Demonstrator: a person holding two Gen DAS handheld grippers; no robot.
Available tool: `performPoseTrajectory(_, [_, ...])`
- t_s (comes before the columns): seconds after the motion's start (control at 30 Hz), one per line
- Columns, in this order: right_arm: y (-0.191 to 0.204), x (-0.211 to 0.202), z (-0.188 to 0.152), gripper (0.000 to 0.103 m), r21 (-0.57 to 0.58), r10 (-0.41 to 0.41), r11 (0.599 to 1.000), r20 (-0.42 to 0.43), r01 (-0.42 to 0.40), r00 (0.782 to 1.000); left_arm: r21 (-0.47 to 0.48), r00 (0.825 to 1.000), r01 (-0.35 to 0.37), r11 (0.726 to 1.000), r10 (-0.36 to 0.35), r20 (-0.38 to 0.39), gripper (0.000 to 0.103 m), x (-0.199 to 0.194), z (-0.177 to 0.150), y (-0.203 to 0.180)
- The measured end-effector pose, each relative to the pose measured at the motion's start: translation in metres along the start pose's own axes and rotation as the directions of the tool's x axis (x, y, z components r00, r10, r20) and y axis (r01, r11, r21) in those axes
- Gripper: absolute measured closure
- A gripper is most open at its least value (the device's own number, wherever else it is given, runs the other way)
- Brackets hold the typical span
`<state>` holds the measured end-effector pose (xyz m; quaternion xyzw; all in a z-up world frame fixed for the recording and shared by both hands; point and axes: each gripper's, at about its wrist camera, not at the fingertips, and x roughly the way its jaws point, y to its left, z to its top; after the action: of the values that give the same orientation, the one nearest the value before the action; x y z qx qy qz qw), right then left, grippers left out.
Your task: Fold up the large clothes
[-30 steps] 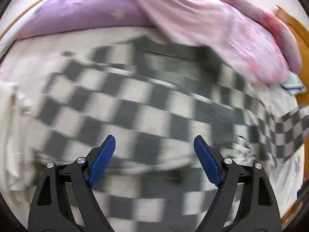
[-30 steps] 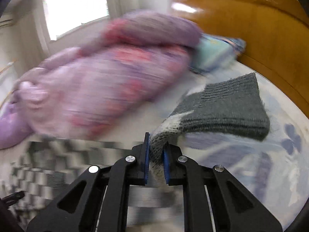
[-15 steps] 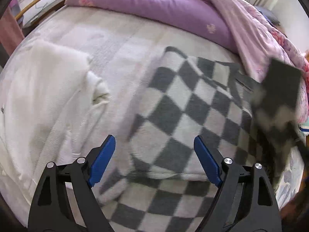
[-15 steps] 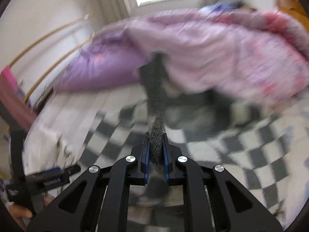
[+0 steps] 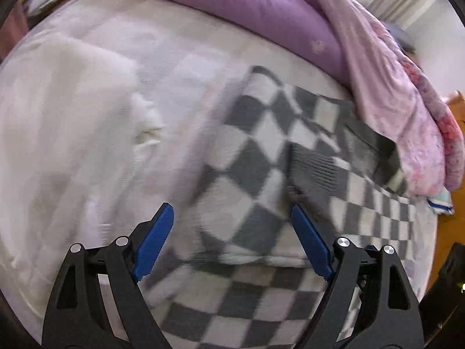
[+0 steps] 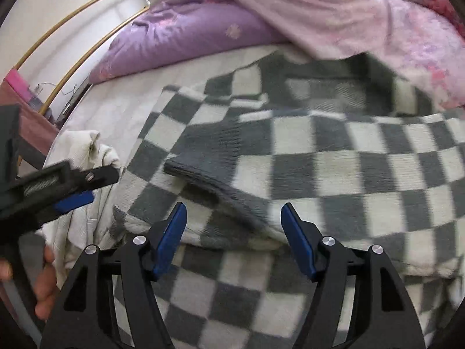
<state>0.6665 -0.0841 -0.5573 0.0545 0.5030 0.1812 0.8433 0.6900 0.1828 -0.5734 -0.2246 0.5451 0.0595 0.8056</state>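
Note:
A grey-and-white checkered sweater (image 6: 334, 168) lies spread on the bed, its hem edge folded near me. One sleeve with a grey ribbed cuff (image 6: 209, 151) rests folded across the sweater's body; the cuff (image 5: 314, 168) also shows in the left wrist view. My right gripper (image 6: 234, 205) hovers just in front of that sleeve. Its jaws are opening, and the pads press on nothing. My left gripper (image 5: 231, 208) stands wide open over the sweater's (image 5: 250, 157) left edge and holds nothing. The left gripper (image 6: 72, 186) appears at the left of the right wrist view.
A white garment (image 5: 58, 116) lies crumpled to the sweater's left. A purple duvet (image 6: 180, 37) and a pink quilt (image 6: 363, 14) are heaped along the bed's far side, the quilt overlapping the sweater's top. A person's hand (image 6: 43, 276) holds the left gripper. A wooden headboard (image 5: 456, 107) is at the right.
The right gripper carried the grey-cuffed sleeve across over the sweater's body and let it go; its jaws now stand apart. The left gripper swung to the sweater's left edge, staying open.

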Motion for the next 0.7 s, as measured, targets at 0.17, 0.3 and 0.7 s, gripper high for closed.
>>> performPoseTrajectory(0.17, [-0.062,-0.038,0.007,0.039,0.120,-0.096,0.989,0.076,0.087,0.992,0.082,0.998,0.057,0.995,-0.056,-0.024,0.019,0.021,0.010,-0.048])
performPoseTrajectory(0.3, [-0.147,-0.060,0.013,0.049,0.237,-0.238,0.947,0.073,0.215,0.968,0.162,0.997,0.069,0.984,-0.061,-0.055,0.019,0.046,0.013,-0.086])
performPoseTrajectory(0.7, [-0.266,-0.030,-0.032,0.091,0.455,-0.179,0.866,-0.107,0.209,0.978,0.236,0.985,-0.076,0.969,0.110,-0.134,0.018,0.099,-0.002,-0.102])
